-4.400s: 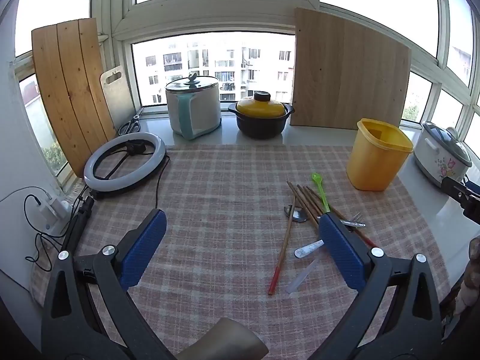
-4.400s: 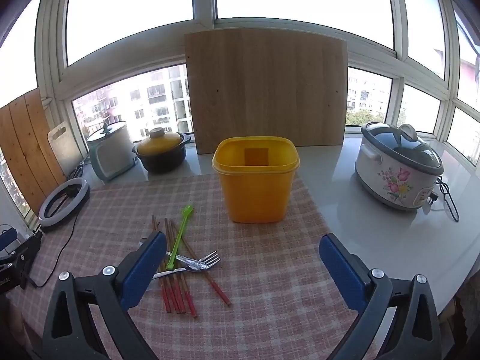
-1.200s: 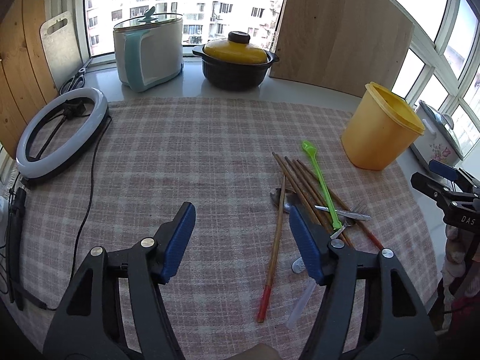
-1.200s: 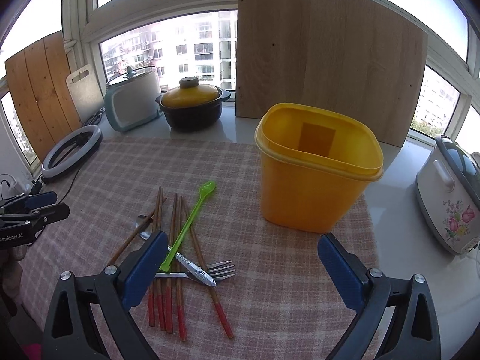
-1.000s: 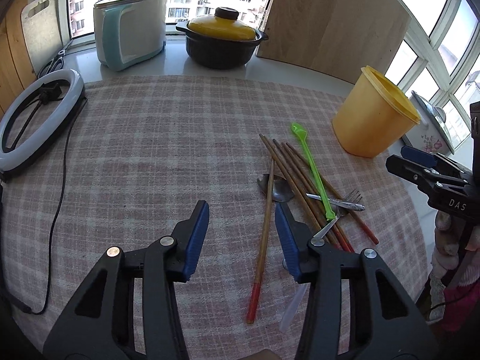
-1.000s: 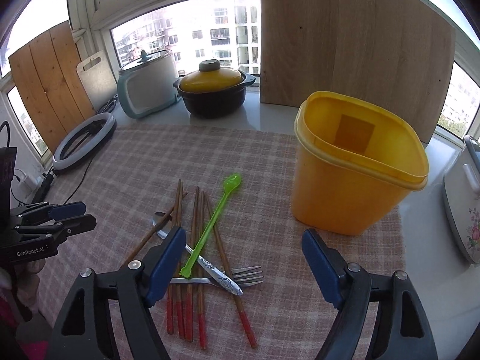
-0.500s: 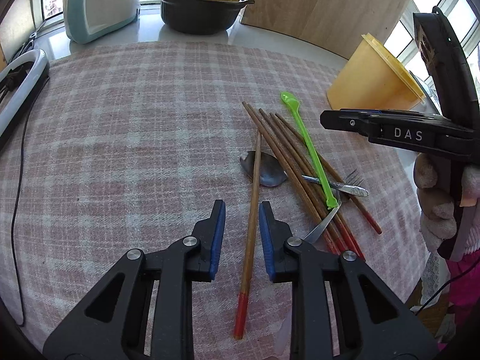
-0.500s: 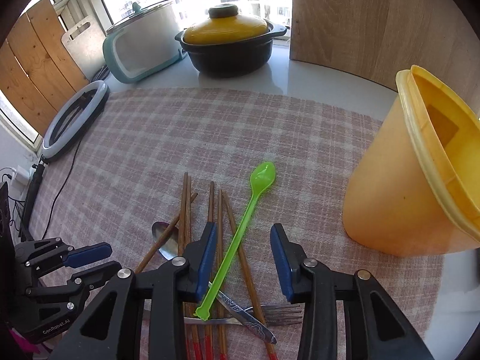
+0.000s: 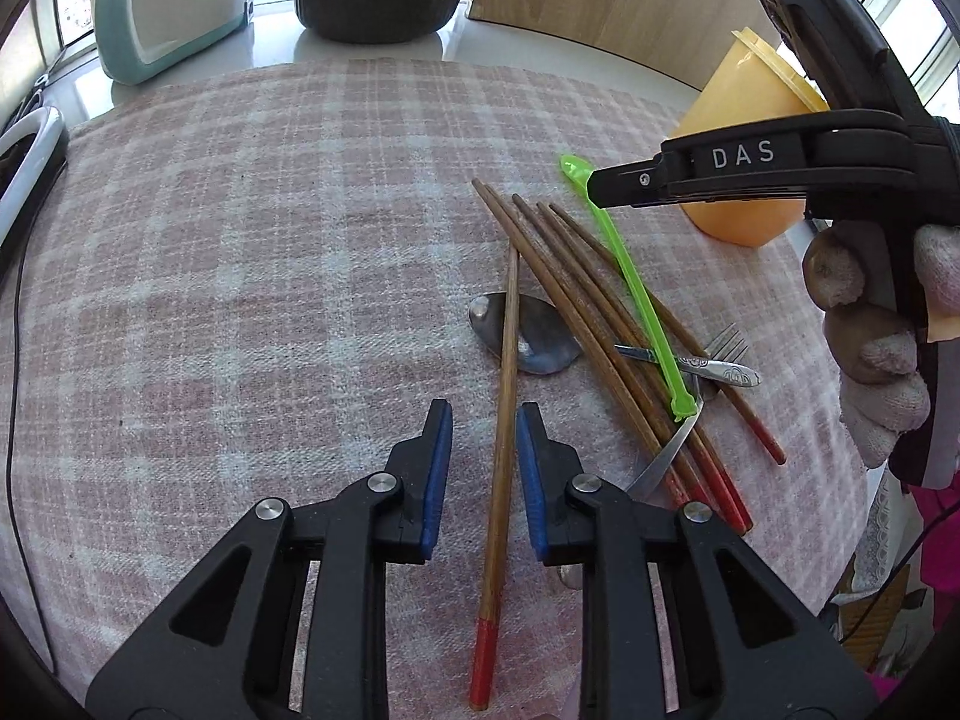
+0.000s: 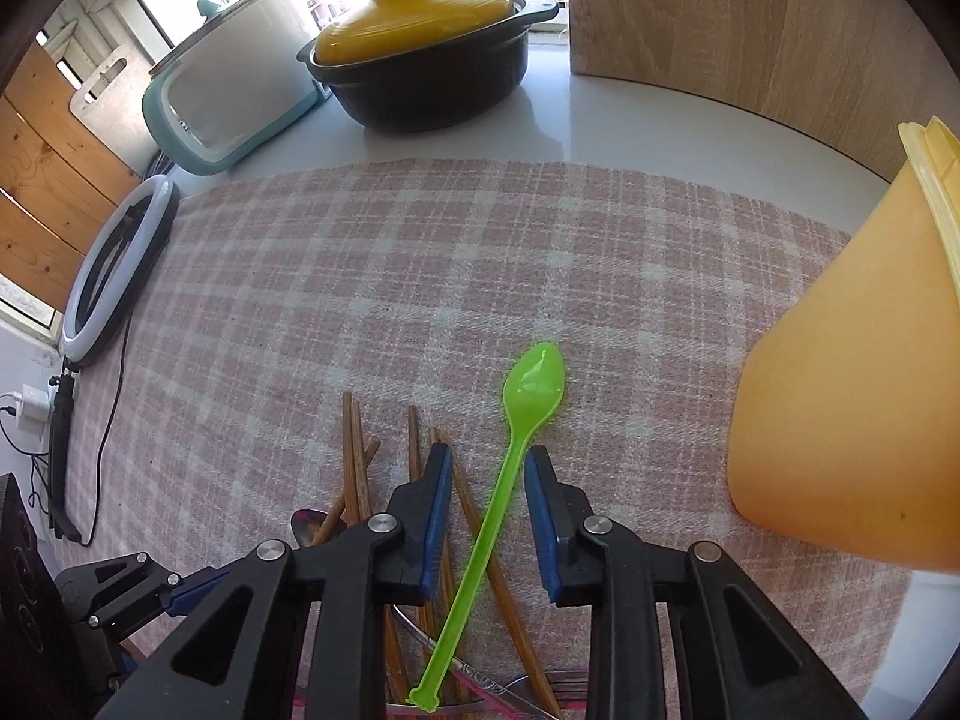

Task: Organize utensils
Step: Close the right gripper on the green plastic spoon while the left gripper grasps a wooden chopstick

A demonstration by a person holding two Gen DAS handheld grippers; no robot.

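Observation:
A pile of utensils lies on the pink checked cloth (image 9: 240,240): several brown chopsticks with red ends (image 9: 576,300), a green plastic spoon (image 9: 636,300), a metal spoon (image 9: 534,336) and a fork (image 9: 729,345). My left gripper (image 9: 480,420) is low over the cloth, its jaws narrowly open on either side of one lone chopstick (image 9: 503,396). My right gripper (image 10: 486,468) is narrowly open astride the green spoon's (image 10: 510,456) handle. The yellow bin (image 10: 852,408) stands to the right.
A black pot with a yellow lid (image 10: 420,54), a teal and white cooker (image 10: 234,102) and a wooden board (image 10: 750,18) stand at the back. A ring light (image 10: 114,270) with cables lies at the left. The right gripper's body (image 9: 780,168) reaches over the pile in the left view.
Both grippers have come down and forward onto the pile and narrowed their jaws, the left around a single chopstick, the right around the green spoon's handle.

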